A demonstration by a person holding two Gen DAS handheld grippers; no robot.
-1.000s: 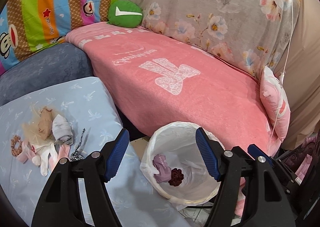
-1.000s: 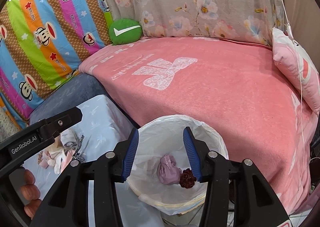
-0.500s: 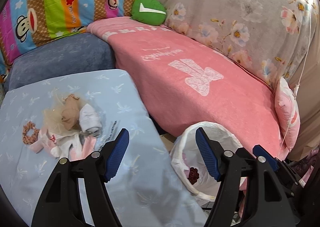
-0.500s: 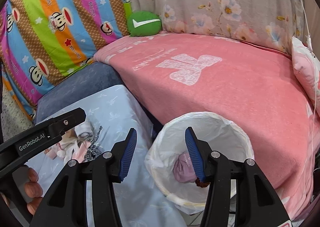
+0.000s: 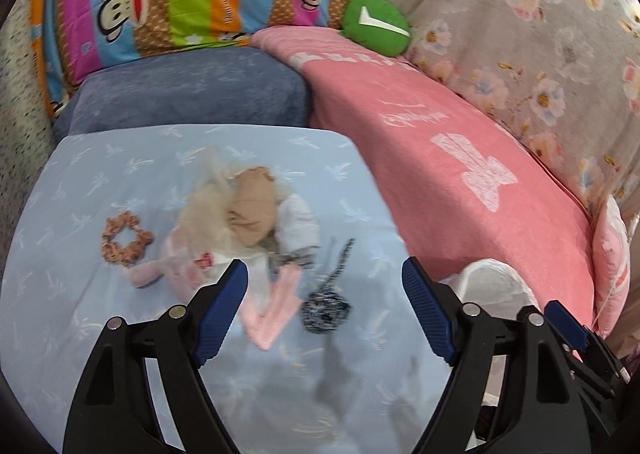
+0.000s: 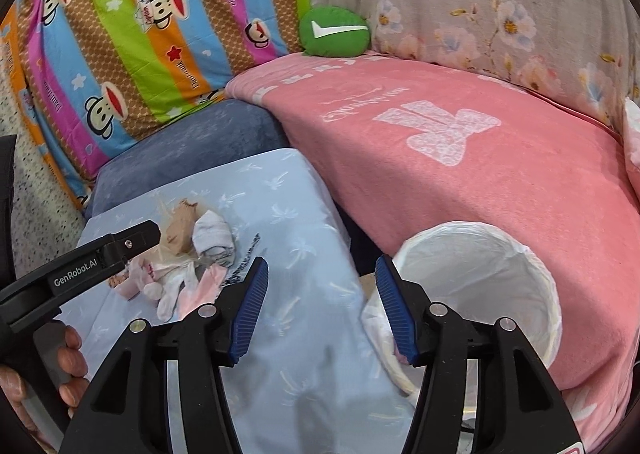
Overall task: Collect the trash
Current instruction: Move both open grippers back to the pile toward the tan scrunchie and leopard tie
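A pile of trash lies on the light blue table (image 5: 100,334): a tan crumpled piece (image 5: 252,210), a white-grey sock (image 5: 298,226), pink cloth (image 5: 276,310), a brown scrunchie (image 5: 126,238) and a dark speckled scrunchie (image 5: 326,304). My left gripper (image 5: 324,314) is open and empty, just above the dark scrunchie. My right gripper (image 6: 318,312) is open and empty, between the table edge and the white-lined bin (image 6: 480,278). The pile shows in the right wrist view (image 6: 200,242), partly hidden by the left gripper's body (image 6: 80,274). The bin's rim shows in the left wrist view (image 5: 496,282).
A sofa with a pink blanket (image 6: 460,158) stands behind the bin. A green cushion (image 6: 336,36) and a striped monkey-print cloth (image 6: 140,34) lie at the back. A blue-grey cushion (image 5: 192,90) sits behind the table.
Both grippers have swung left, away from over the bin and toward the table. The trash pile now sits in front of my left gripper. Both stay open.
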